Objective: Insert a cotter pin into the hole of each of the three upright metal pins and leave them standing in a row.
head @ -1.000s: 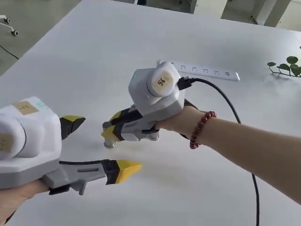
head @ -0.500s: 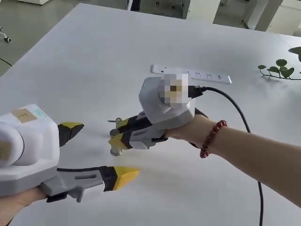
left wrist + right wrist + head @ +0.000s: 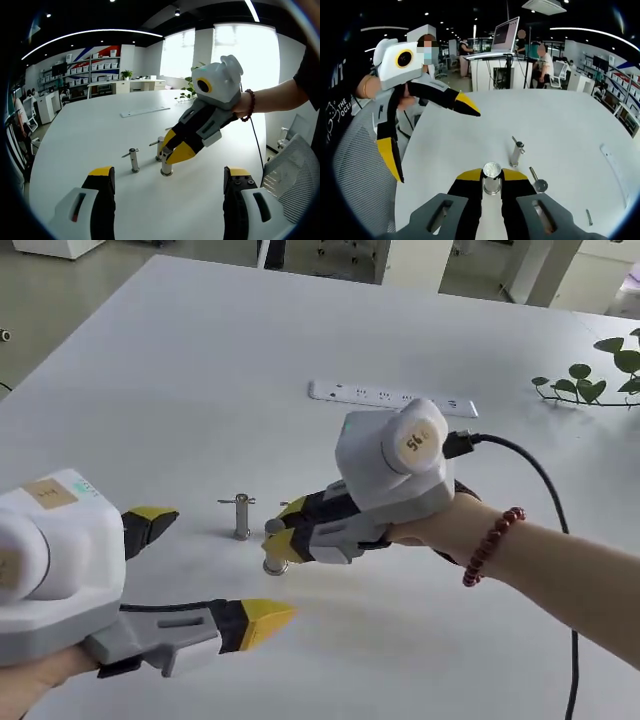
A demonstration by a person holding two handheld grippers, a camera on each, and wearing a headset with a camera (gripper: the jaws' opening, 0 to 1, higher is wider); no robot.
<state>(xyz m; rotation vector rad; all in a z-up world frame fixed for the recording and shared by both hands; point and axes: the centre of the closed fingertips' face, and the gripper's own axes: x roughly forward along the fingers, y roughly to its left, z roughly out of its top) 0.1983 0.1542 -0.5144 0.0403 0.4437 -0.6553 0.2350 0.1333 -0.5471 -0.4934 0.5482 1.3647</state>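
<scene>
Head view shows the right hand-held gripper (image 3: 280, 540) pinching an upright metal pin (image 3: 274, 564) on the desk (image 3: 190, 390), probably lining it up beside its cottered neighbour (image 3: 240, 517); the left hand-held gripper (image 3: 205, 566) hangs spread.

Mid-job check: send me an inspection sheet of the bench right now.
Surface: white table, bare around the pins.
Job's things: first pin and second pin upright, each with a cotter pin; third pin upright, gripped, no cotter seen.
Clutter: power strip; small loose metal piece, too small to identify.
Grippers: left gripper open, off the pins; right gripper shut on third pin.
Cables: black cable from right gripper.
Surroundings: plant; desks and people beyond.
</scene>
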